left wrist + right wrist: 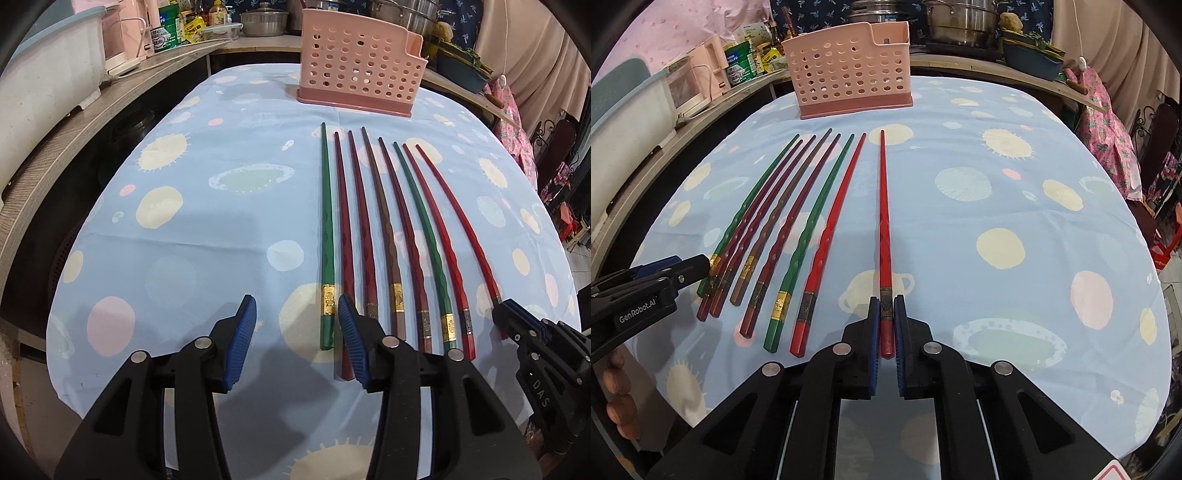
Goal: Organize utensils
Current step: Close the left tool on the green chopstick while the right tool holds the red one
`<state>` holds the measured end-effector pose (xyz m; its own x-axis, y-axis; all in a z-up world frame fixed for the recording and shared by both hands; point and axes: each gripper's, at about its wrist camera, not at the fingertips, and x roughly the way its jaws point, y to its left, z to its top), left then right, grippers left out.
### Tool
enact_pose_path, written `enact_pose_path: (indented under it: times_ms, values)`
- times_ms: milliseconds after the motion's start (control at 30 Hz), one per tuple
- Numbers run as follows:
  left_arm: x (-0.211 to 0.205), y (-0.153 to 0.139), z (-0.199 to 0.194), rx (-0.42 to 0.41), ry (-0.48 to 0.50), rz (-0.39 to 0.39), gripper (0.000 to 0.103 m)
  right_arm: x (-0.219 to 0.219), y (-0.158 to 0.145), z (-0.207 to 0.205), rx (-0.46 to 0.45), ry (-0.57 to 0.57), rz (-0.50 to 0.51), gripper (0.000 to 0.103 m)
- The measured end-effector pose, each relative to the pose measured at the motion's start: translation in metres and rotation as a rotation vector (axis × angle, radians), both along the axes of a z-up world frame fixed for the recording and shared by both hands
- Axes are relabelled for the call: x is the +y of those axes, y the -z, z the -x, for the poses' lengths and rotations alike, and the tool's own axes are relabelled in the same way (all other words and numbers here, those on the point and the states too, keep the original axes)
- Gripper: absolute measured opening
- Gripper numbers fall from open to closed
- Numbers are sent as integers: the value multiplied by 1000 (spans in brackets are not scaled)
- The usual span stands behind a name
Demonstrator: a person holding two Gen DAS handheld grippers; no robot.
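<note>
The table [1015,229] is covered by a light blue cloth printed with pale yellow, pink and white planets. It is bordered at the left and rear by a grey wood-grain counter [74,122], on which steel pots [960,22], bottles and a pink appliance [713,55] are crowded. Pink floral fabric [1104,122] is hung at the right.

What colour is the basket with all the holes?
Pink basket, with a darker pink base; the right wrist view shows it best.
</note>
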<state>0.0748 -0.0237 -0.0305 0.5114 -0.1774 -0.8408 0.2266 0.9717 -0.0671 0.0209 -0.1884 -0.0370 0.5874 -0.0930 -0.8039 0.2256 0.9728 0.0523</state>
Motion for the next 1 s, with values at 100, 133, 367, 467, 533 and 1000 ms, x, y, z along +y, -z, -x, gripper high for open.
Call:
enact_pose_path:
  times_ms: [100, 133, 367, 467, 533, 1000]
  values:
    - [-1, 3, -1, 6, -1, -4, 44, 0, 0, 0, 0, 0, -1, 7]
    - [-2, 4, -2, 8, -2, -7, 44, 0, 0, 0, -1, 0, -2, 7]
    - [-3, 6, -4, 1, -8, -16, 42, 0, 0, 0, -2, -1, -2, 7]
    - [-1, 5, -4, -1, -13, -16, 28, 0, 0, 0, -2, -1, -1, 7]
    - [1, 5, -6, 6, -13, -5, 19, 0, 0, 0, -3, -2, -2, 7]
    - [6, -9, -4, -3, -9, 34, 8, -3, -14, 2, -37, -2, -5, 7]
